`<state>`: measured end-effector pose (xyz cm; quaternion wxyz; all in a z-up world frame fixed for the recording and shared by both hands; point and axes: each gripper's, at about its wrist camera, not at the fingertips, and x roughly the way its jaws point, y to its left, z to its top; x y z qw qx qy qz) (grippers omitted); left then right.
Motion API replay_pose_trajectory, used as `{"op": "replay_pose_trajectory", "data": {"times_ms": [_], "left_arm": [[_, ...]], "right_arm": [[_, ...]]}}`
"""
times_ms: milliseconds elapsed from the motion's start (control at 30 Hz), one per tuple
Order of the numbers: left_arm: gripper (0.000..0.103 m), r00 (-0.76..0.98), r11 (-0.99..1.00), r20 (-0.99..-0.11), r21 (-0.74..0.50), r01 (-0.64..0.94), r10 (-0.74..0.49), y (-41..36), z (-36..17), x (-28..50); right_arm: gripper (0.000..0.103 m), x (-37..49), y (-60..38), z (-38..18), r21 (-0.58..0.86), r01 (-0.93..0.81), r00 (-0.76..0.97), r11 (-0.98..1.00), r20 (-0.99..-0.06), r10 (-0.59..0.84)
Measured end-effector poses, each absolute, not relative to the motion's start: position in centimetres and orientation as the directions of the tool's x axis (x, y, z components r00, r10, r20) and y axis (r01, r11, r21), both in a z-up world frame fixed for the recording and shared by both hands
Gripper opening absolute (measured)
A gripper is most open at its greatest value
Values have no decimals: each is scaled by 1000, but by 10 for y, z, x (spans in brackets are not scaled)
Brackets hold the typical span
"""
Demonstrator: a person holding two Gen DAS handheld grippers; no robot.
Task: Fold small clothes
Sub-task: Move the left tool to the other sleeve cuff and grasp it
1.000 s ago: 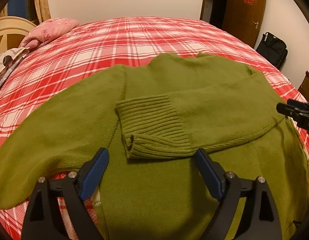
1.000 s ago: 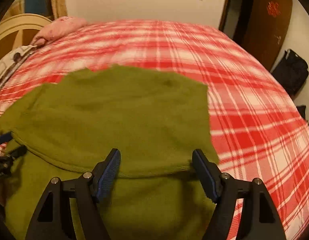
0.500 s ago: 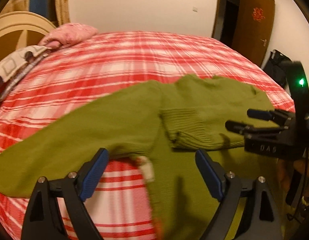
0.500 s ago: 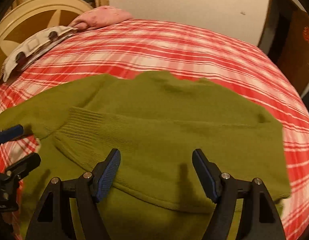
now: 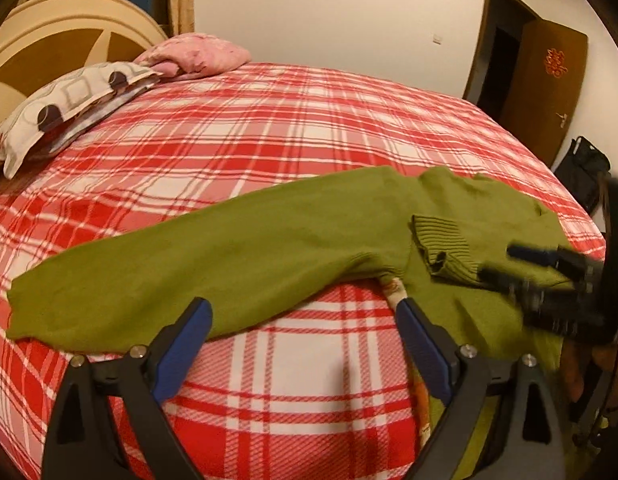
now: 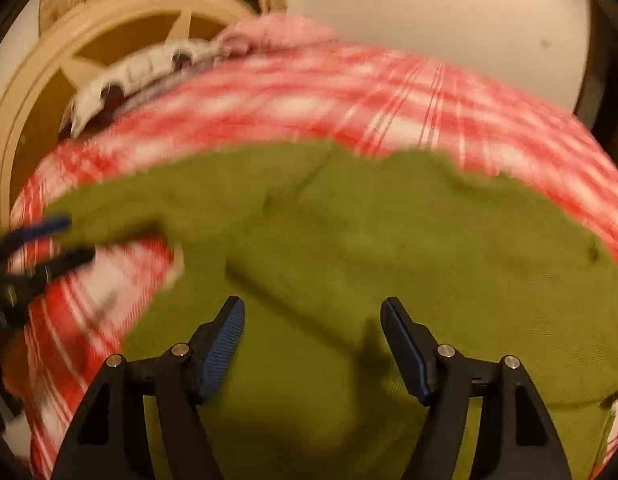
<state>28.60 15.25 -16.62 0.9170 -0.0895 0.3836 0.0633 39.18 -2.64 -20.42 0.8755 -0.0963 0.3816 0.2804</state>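
both my left tongs (image 5: 303, 330) and right tongs (image 6: 313, 330) gape wide, empty, over the olive-green knitted sweater (image 5: 237, 248) on the red-and-white plaid bed (image 5: 269, 128).

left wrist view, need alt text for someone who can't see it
A green sweater lies on a red plaid bed, one sleeve stretched out flat to the left and the other folded over its body, ribbed cuff on top. The open left tongs hover at the near edge, and the right tongs are blurred over the sweater at right. Pillows sit at the headboard.
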Motion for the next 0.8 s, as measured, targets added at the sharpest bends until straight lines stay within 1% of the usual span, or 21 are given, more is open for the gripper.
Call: {"op": "replay_pose_trajectory", "data": {"times_ms": [100, 133, 233, 267, 333, 467, 567, 800], "left_arm": [[96, 695, 976, -717, -113, -184, 48, 154, -166, 283], [96, 696, 977, -716, -108, -184, 52, 156, -165, 281], [96, 695, 974, -715, -97, -205, 75, 167, -164, 274], [96, 693, 971, -716, -94, -218, 86, 174, -163, 270], [96, 693, 967, -712, -82, -242, 113, 186, -163, 263], [96, 673, 950, -717, -49, -309, 181, 218, -167, 248], [96, 649, 925, -720, -25, -379, 247, 250, -169, 234], [96, 585, 827, -716, -20, -562, 381, 326, -174, 198]], "right_arm": [[71, 407, -13, -204, 127, -562, 510, 818, -725, 463], [67, 409, -7, -208, 144, -570, 485, 809, -736, 473], [67, 402, 7, -226, 195, -612, 391, 766, -767, 508], [67, 394, 10, -232, 186, -631, 381, 753, -771, 510], [67, 378, 16, -235, 98, -658, 428, 746, -767, 479], [67, 373, 11, -236, 109, -659, 423, 744, -764, 487], [67, 364, 14, -236, 62, -682, 437, 729, -765, 473], [67, 357, 9, -237, 61, -691, 430, 721, -767, 477]]}}
